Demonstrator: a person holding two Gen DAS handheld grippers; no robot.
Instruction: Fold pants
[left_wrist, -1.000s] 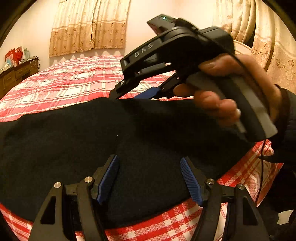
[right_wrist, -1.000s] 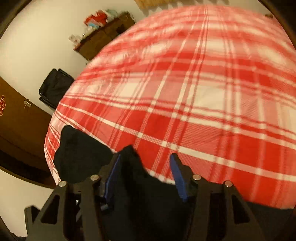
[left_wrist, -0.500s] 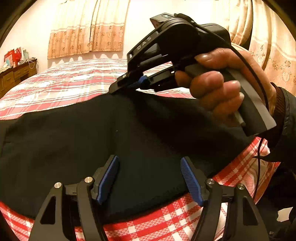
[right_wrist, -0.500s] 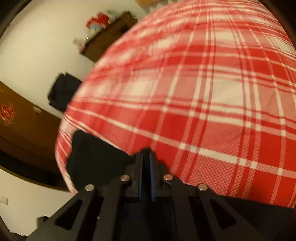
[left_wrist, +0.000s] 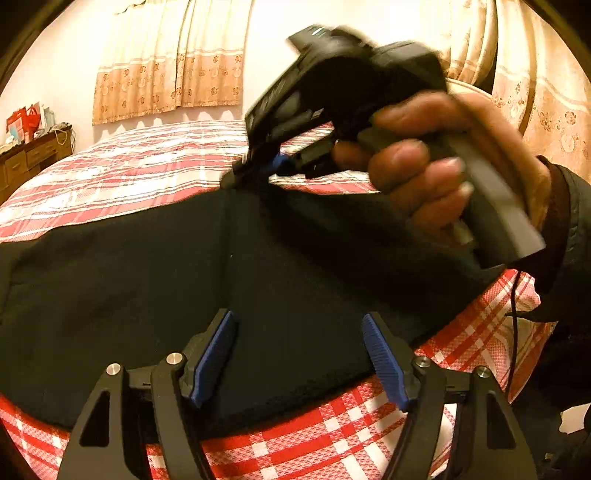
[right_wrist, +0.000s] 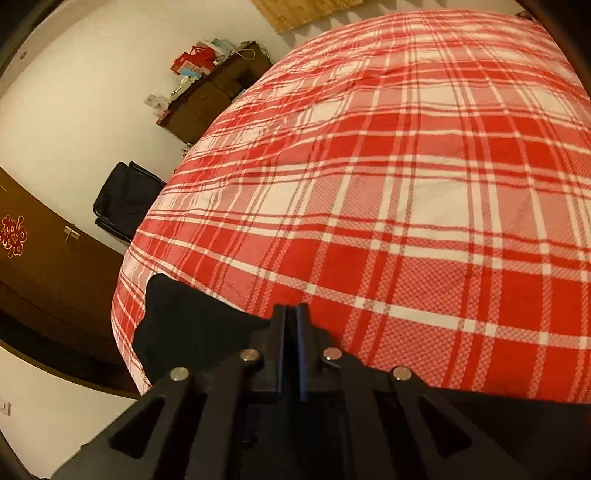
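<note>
Right claw (right_wrist: 291, 332) has snapped closed since a second ago, clenched on the pants' (left_wrist: 147, 288) far edge. Left claw (left_wrist: 299, 354) is opening, spread over the near hem, nothing pinched. Beyond, bed (right_wrist: 406, 166) lies bare plaid, roomy.

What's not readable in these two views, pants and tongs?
- Left wrist view: right tongs motion-blurred, so the pinch on the pants is unclear.
- Left wrist view: pants run off the left edge; legs unseen.
- Right wrist view: right tongs cover the gripped fabric; pants mostly behind them.
</note>
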